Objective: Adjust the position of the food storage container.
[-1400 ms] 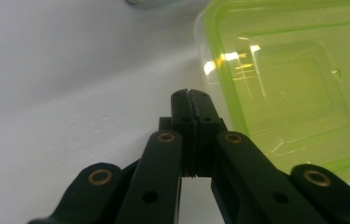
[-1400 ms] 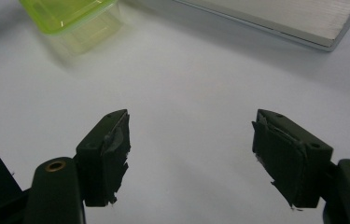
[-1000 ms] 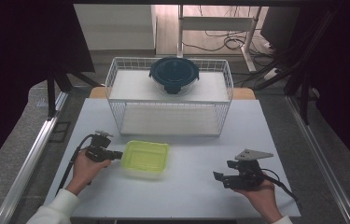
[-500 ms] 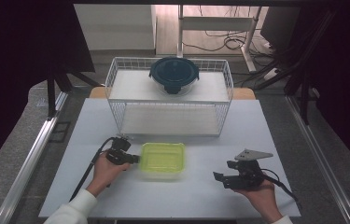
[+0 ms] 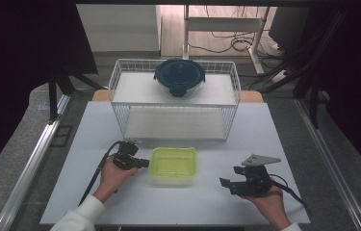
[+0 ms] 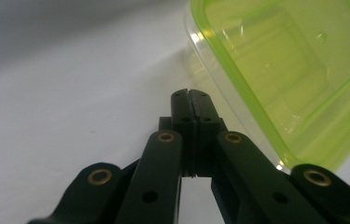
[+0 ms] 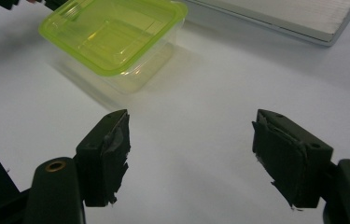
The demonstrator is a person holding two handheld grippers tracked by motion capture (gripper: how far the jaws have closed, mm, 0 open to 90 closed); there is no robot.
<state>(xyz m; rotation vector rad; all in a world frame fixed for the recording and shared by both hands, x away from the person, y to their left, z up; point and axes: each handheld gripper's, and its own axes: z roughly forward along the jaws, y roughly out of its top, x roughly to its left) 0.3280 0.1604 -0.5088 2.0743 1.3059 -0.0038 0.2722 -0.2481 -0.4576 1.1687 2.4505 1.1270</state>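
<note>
The left gripper [image 5: 142,164], pressed together, is nudging the green-lidded container [image 5: 173,165] rightward across the desk [image 5: 168,207] toward the waiting, spread right gripper [image 5: 230,185].

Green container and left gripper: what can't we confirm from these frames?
- Contact: in the high view the left gripper sits at the edge of the green-lidded container, too small to tell touching from apart. In the left gripper view its shut jaws lie beside the container wall, a gap unclear.
- Container contents: glare on the lid blurs the inside.
- Dark bowl on the wire rack: its lid hides the inside.
</note>
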